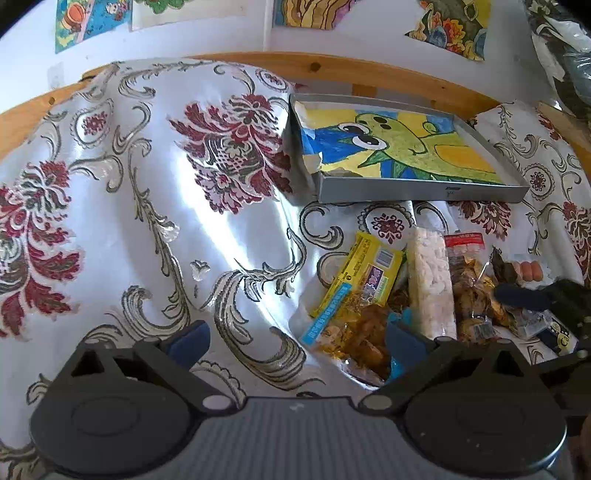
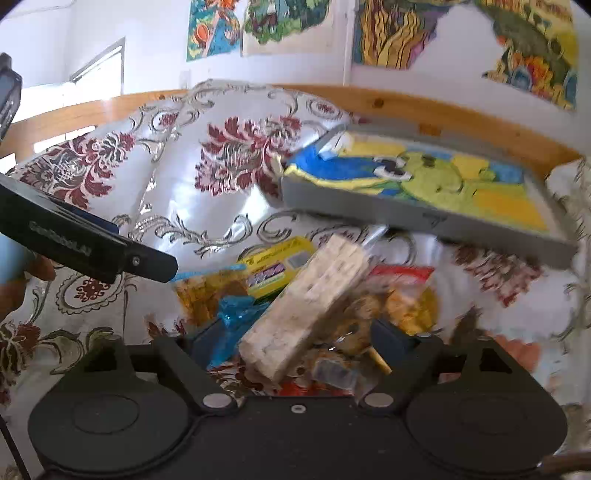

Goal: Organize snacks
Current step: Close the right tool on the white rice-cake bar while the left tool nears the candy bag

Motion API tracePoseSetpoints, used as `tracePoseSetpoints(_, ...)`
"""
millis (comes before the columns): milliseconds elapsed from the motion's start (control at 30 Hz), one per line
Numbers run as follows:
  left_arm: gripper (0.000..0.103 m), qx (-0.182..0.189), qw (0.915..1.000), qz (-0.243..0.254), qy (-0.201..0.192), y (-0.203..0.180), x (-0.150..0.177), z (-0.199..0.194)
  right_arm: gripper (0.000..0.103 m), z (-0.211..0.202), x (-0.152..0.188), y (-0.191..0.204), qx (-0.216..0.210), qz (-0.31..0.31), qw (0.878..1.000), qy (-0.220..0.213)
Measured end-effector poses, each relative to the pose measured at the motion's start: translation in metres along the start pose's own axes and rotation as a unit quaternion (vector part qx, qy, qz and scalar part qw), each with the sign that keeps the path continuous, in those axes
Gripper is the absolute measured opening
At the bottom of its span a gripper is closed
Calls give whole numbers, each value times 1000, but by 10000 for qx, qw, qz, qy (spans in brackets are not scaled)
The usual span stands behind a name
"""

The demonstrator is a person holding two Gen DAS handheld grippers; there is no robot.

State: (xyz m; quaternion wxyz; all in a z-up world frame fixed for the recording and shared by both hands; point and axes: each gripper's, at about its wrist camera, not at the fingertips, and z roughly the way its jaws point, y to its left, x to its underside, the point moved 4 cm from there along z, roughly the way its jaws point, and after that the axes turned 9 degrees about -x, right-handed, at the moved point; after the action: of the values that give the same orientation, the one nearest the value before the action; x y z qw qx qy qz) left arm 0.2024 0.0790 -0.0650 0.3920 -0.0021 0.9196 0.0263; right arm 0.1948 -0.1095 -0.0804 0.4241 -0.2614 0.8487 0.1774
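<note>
Tablecloth [image 1: 122, 206] of glossy white fabric with red flowers and grey scrolls covers the table, whose wooden edge [image 1: 369, 74] runs along a white wall hung with bright drawings [image 2: 391, 33]. Toward the far right of the cloth sits a shallow grey tray [image 1: 417, 194], lined with a crayon picture of a green big-eyed creature on blue and yellow; nothing lies in it.

Just in front of the tray, the snacks form a loose heap on the cloth. A yellow packet with blue print [image 1: 364, 275] lies at the heap's left, over a clear bag of golden-brown pieces [image 1: 364, 338]. Beside it is a long clear pack of pale puffed-rice bars [image 1: 430, 282], and to its right a clear bag with a red top [image 1: 467, 269] holding small gold-wrapped sweets.

The left gripper [image 1: 295, 341] hovers low over the cloth at the heap's left edge, fingers wide apart and holding nothing. The right gripper [image 2: 299, 336] is down in the heap, its fingers spread on either side of the rice-bar pack [image 2: 310, 299], which stands tilted between them; whether they touch it cannot be told through the blur.
</note>
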Motion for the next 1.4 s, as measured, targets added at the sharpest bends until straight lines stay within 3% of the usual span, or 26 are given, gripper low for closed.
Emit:
tracePoseSetpoints(333,103,291,9992,-251,93,6,-6,22,77,21,-9,4,75,-25,10000,-44)
tracePoseSetpoints(433,102,308,9991,-295,32,10,-8,23,71,24,-15,6,71,61,10000,-4)
tracePoseSetpoints(733,103,386,9983,-406,-146,15,-10,17,63,40,-16,1,190,802,9962,272)
tracePoseSetpoints(800,103,391,9985,-342,-197,14,-9,16,59,42,-16,-5,165,1094,9935,254)
tracePoseSetpoints(867,103,420,9984,-292,-223,13,-8,14,45,42,-17,-11,210,1337,9906,211)
tracePoseSetpoints(967,103,473,9984,-183,-252,8,-5,12,44,42,-16,-20,176,1520,9880,223)
tracePoseSetpoints(1100,103,501,9982,68,-315,-3,-1,9,47,47,-16,-10,280,937,9945,379)
tracePoseSetpoints(1400,103,551,9961,521,-458,-29,-3,2,40,30,-12,-24,-172,898,9949,415)
